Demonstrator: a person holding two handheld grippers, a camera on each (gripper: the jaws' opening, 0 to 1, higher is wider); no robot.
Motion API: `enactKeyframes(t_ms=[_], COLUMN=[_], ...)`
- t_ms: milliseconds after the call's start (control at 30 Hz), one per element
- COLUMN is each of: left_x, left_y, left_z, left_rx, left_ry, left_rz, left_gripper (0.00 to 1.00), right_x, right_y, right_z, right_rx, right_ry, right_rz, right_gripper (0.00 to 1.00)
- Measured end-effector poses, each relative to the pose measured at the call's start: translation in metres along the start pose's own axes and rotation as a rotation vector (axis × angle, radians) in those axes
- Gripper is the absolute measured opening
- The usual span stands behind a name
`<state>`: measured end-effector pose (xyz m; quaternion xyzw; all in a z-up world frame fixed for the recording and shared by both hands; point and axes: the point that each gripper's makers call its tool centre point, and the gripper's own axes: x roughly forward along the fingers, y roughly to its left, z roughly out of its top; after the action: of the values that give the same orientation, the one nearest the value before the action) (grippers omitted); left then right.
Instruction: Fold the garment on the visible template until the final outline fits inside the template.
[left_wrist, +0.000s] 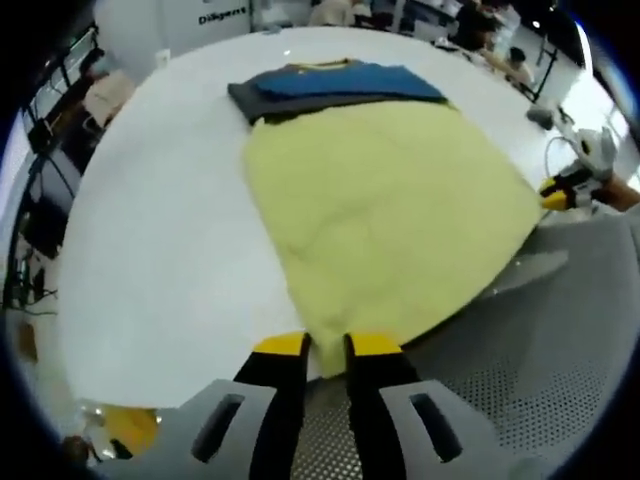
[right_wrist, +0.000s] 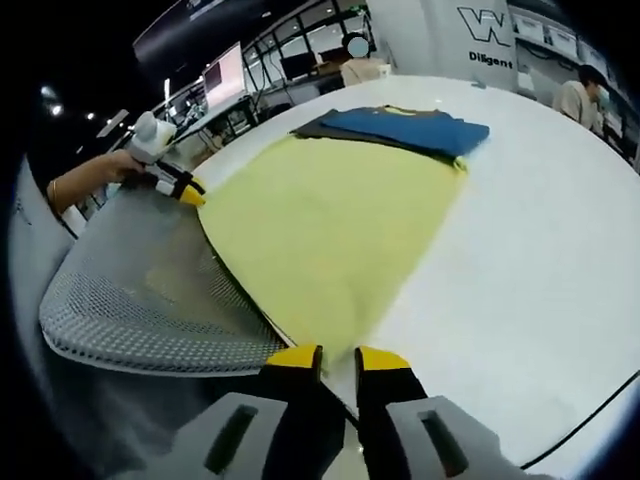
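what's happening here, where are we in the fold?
A person is working a yellow garment on a white table with two handheld grippers. The left gripper is at one near corner of the cloth and the right gripper at the other; both look pinched on the near hem. The garment lies spread flat, no fold visible yet. Its far edge meets a folded blue garment stacked on a dark grey one. A perforated grey chair back sits at the table's near edge.

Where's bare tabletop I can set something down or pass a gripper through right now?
Bare white table runs wide along the yellow garment on the side away from the perforated grey panel; in the right gripper view it spreads beyond the blue and grey folded clothes too. Crowded: the near edge, where the left gripper and right gripper pinch the hem.
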<state>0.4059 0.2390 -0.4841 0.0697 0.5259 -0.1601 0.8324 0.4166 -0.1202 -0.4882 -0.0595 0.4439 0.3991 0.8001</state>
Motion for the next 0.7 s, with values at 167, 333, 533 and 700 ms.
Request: enactKeyframes(t_ms=[167,333,533,700], left_x=[0.002,-0.002,-0.017,-0.027], left_y=[-0.006,-0.009,-0.012,-0.02], left_z=[0.001,0.006,0.009,-0.004], left_rx=[0.031,-0.031,-0.084,-0.101], left_ry=[-0.004,-0.026,-0.054,0.005], left_rz=[-0.019,-0.053,-0.084,-0.116], left_gripper=[0.04,0.02,0.02,0.02], right_x=[0.0,-0.011,-0.026,-0.038], right_y=[-0.001,0.016,0.019,0.029], right_z=[-0.001,0.016,0.02,0.019], right_rx=[0.007,0.06,0.09,0.125], right_ry=[-0.011,-0.079,-0.1,-0.118], right_rz=[0.018,0.087,0.091,0.11], right_gripper=[0.0,0.0,0.0,0.0])
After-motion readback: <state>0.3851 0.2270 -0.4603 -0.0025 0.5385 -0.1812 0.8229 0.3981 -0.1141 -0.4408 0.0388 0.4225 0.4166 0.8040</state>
